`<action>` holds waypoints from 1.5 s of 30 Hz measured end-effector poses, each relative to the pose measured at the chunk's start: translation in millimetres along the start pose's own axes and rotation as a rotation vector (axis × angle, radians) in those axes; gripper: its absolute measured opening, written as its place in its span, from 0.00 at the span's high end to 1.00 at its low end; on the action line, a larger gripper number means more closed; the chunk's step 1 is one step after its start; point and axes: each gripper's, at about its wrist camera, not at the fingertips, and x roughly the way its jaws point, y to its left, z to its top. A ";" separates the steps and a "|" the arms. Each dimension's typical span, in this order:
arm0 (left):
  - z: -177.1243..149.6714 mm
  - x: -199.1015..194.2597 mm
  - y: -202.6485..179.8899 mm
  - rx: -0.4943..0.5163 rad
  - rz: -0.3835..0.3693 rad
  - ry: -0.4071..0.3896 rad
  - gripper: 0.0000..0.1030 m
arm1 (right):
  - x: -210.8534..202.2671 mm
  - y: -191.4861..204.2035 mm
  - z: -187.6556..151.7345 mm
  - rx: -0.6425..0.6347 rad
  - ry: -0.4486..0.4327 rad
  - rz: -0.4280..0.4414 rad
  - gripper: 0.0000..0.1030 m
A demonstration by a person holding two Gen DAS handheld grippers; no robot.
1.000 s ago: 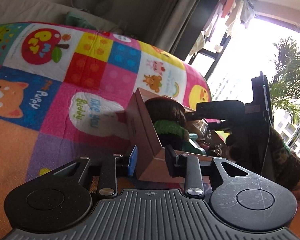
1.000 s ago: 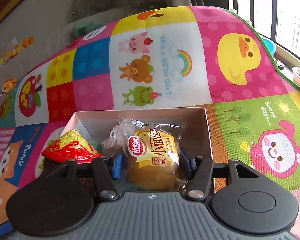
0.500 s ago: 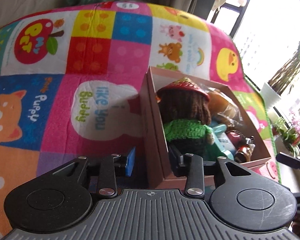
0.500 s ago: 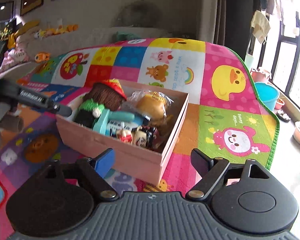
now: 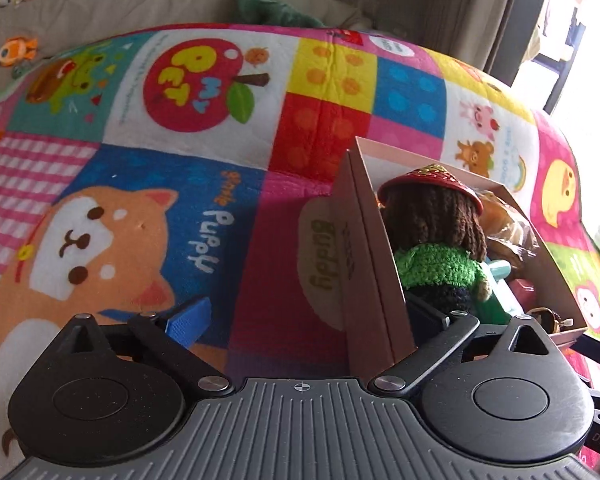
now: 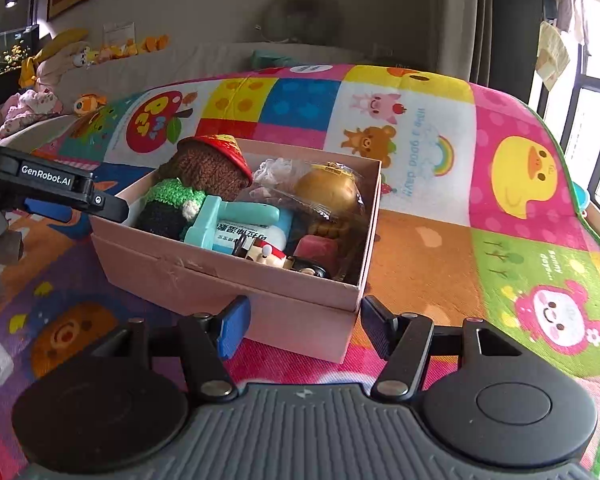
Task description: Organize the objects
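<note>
The pink cardboard box (image 6: 228, 276) sits on the patchwork play mat (image 6: 512, 168), its near corner just ahead of the released right tongs (image 6: 304, 326); the left tongs (image 5: 304, 316), spread wide, straddle its side wall beside the crocheted doll (image 5: 436, 236)

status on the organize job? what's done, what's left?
Done: the pink cardboard box holds the crocheted doll with a red hat, the wrapped bun, the teal bottle and small toys. In hand: nothing; the left gripper straddles the box wall with its jaws open, and the right gripper is open. Left: apparently nothing loose on the patchwork mat.
</note>
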 end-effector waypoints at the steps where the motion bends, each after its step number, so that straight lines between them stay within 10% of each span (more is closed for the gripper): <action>1: 1.5 4.5 5.4 0.001 -0.008 -0.007 0.01 | 4.8 2.9 3.3 0.009 0.003 0.001 0.40; 12: 5.3 3.7 19.5 0.066 0.004 -0.111 0.02 | 14.9 35.0 12.5 0.027 0.043 -0.038 0.39; 18: -30.9 -85.7 8.6 0.168 -0.091 -0.236 0.02 | -33.4 44.9 -19.6 0.086 0.033 -0.051 0.00; 27: -137.1 -93.6 -27.0 0.256 -0.073 -0.100 0.02 | -59.9 63.8 -71.4 0.145 0.148 -0.161 0.00; 30: -138.6 -82.9 -31.9 0.263 0.070 -0.070 0.02 | -57.0 53.6 -72.2 0.202 0.147 -0.142 0.00; 45: -137.3 -77.2 -34.7 0.236 0.116 -0.073 0.01 | -48.4 54.6 -71.7 0.212 0.094 -0.192 0.00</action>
